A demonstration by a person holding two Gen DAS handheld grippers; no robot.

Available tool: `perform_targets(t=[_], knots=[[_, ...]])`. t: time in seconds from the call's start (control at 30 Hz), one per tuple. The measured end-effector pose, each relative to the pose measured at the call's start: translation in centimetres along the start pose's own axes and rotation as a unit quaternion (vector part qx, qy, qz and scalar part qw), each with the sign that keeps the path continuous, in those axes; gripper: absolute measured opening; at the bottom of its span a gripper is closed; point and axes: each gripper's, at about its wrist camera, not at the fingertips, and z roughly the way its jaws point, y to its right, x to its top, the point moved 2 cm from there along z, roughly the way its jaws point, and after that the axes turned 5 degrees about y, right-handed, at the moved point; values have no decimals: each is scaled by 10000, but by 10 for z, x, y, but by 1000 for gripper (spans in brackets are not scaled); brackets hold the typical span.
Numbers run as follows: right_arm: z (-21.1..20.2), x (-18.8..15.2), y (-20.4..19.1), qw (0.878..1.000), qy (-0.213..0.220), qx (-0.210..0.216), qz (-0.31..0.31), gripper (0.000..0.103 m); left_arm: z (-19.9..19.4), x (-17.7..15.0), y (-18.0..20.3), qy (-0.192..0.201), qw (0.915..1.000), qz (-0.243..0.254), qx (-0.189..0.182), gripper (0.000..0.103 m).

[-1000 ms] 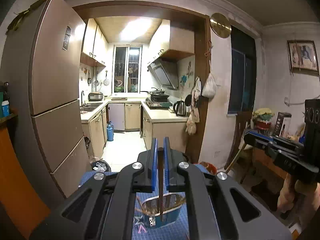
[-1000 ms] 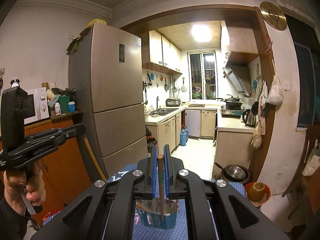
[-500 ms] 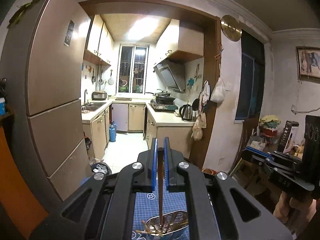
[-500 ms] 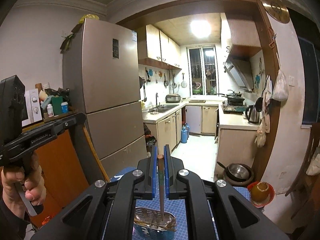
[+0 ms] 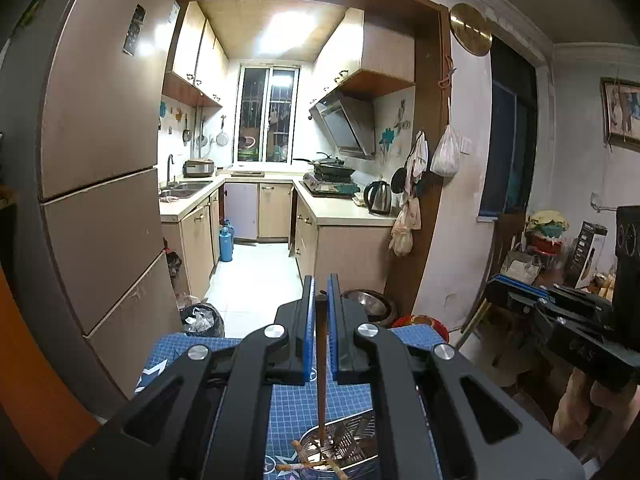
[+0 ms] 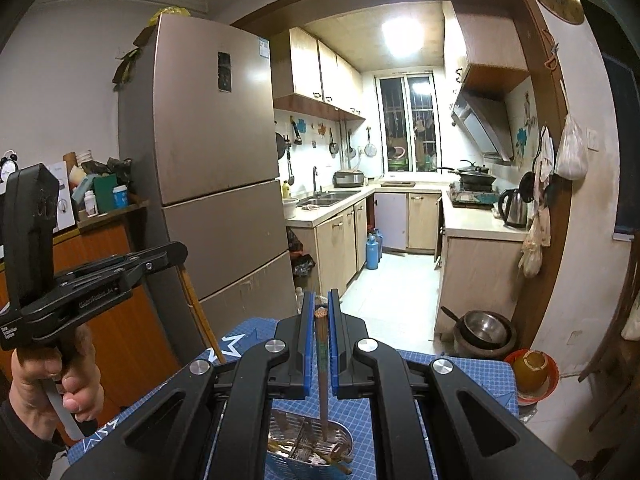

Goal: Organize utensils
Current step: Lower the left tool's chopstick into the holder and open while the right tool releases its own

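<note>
On my left wrist feed, the left gripper [image 5: 319, 300] has its blue-lined jaws pinching a slim dark brown wooden chopstick [image 5: 321, 364], which hangs almost straight down between them. Its top end sits just below the fingertips, and its lower tip reaches into the perforated stainless-steel utensil basket [image 5: 360, 432] on the blue gridded cutting mat [image 5: 288, 404]. Several light wooden sticks [image 5: 316, 460] lie crossed inside the basket, their ends poking over the rim.

My right wrist feed gives much the same picture: the right gripper [image 6: 319, 312] has its jaws pressed onto a second brown chopstick with a patterned, greenish upper section [image 6: 322, 376]. The chopstick's rounded, speckled head shows between the fingertips, and its shaft drops vertically with the point inside the same metal basket [image 6: 280, 428]. More utensils lie slanted in there; I cannot tell what each one is.

Each gripper shows up in the other's camera, held out to the side of the mat, and the left hand [image 6: 56, 384] is wrapped around its handle. Behind the mat I see a tall bronze-coloured refrigerator [image 6: 216, 184], a steel bowl on the floor [image 6: 486, 328] and the lit galley kitchen beyond.
</note>
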Motion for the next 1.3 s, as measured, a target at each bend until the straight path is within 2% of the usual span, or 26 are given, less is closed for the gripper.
perform_targets(t=[0.43,1.17,1.2,1.23,1.27,1.3], knots=[[25,-22,-1,9997,-258,-27,-47,8,23,-47,-9,-402,9992,-9,-34,5],[31,-40,6,9992,-401,32,43,8,27,-60,-6,-561,9983,75,-170,5],[29,-39,7,9992,-387,27,44,9,25,-59,-7,-542,9984,66,-165,5],[28,-38,7,9993,-361,33,50,16,24,-59,-9,-533,9984,59,-166,5],[25,-37,7,9995,-323,44,58,27,23,-58,-10,-522,9985,54,-168,5],[23,-36,7,9996,-283,42,60,31,21,-57,-10,-500,9986,62,-151,5]])
